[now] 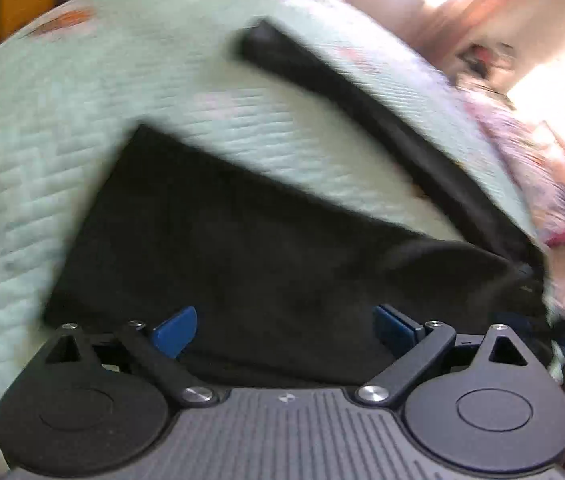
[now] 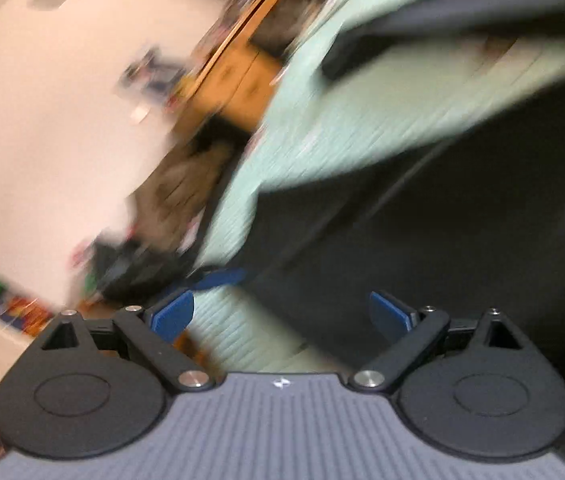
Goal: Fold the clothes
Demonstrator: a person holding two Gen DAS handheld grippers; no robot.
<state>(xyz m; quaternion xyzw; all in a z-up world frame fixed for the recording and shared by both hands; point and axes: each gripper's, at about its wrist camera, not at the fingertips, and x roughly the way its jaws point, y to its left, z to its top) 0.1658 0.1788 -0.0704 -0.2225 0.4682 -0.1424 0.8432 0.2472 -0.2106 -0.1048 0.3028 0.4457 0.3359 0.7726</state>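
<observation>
A black garment point(image 1: 242, 248) lies spread on a pale green quilted bedspread point(image 1: 42, 140), with a long dark strip of it point(image 1: 362, 92) running off to the far right. My left gripper point(image 1: 284, 330) hovers just over the near part of the cloth, its blue pads wide apart with nothing between them. In the right wrist view the same black garment point(image 2: 442, 220) fills the right side over the bedspread point(image 2: 342, 128). My right gripper point(image 2: 280, 318) is open above the garment's left edge, holding nothing. Both views are motion-blurred.
A heap of pink and red fabric point(image 1: 542, 184) lies at the bed's right edge. In the right wrist view a wooden piece of furniture point(image 2: 238, 84), a white wall point(image 2: 42, 140) and dark clutter on the floor point(image 2: 134, 260) sit left of the bed.
</observation>
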